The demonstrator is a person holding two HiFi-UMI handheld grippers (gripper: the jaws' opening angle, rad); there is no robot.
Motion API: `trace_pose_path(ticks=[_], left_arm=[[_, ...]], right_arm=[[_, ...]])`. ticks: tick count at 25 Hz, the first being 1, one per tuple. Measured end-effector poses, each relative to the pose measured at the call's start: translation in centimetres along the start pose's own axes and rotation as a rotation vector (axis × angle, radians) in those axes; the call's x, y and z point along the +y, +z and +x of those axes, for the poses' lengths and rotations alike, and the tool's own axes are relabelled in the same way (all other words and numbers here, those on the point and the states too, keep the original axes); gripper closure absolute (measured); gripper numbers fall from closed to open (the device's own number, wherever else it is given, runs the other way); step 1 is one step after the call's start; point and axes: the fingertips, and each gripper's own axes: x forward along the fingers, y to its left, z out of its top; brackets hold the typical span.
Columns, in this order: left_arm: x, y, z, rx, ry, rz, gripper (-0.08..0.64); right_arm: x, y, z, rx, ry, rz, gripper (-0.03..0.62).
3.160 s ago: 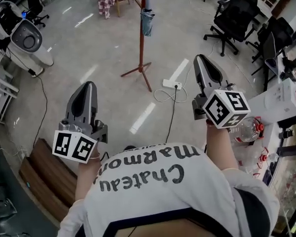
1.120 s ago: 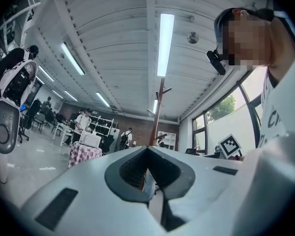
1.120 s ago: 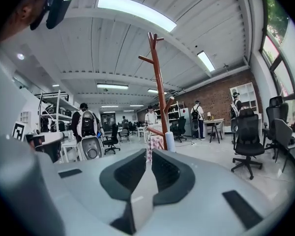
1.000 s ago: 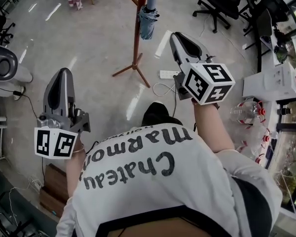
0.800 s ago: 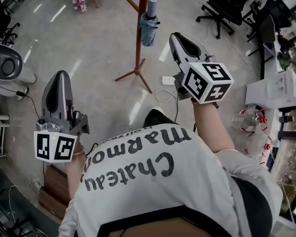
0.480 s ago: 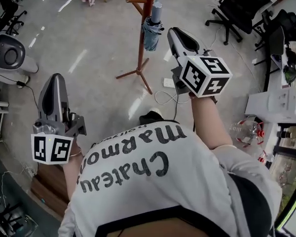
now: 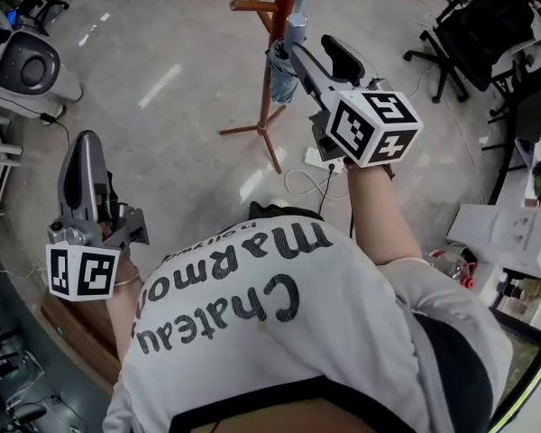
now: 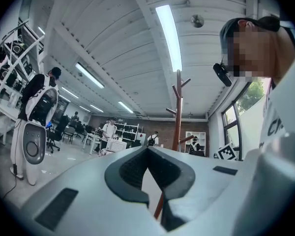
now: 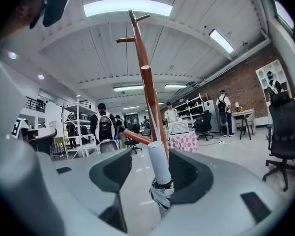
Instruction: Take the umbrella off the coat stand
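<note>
Coat stand (image 9: 146, 90) stands upright just beyond the right gripper (image 7: 312, 50). The folded umbrella (image 9: 161, 167) hangs against its pole, handle up, probably ready to lift off. Right jaws have just been opening and are now spread wide, with the handle between the tips, apparently unpinched. Left gripper (image 7: 83, 142) is clenched and empty, with the umbrella well off to the side.
</note>
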Motion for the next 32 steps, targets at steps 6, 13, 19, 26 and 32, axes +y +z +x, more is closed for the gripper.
trace_pose_path(ticks=[6,13,19,26,32], left_arm=[[-0.7,-0.6,0.2,-0.004,0.077,0.01,0.538],[-1.8,-2.4,1.4,0.001,0.125,0.004,0.538],[-2.7,-2.8,2.2,-0.001,0.151,0.028,0.538],[-3.6,-3.0,3.2,-0.007,0.157,0.034,0.538],[-4.1,-2.6,3.4,-0.008,0.164,0.052,0.538]], right_arm=[[-1.1,-0.8,2.2,0.044,0.048,-0.063,0.362],[-1.6,-1.9,4.0,0.079,0.137,-0.126,0.362],[-1.7,-2.5,5.2,0.102,0.192,-0.138,0.364],[-1.6,-3.3,5.6,0.126,0.244,-0.069,0.393],[-1.4,-3.4,5.9,0.127,0.257,-0.108,0.419]])
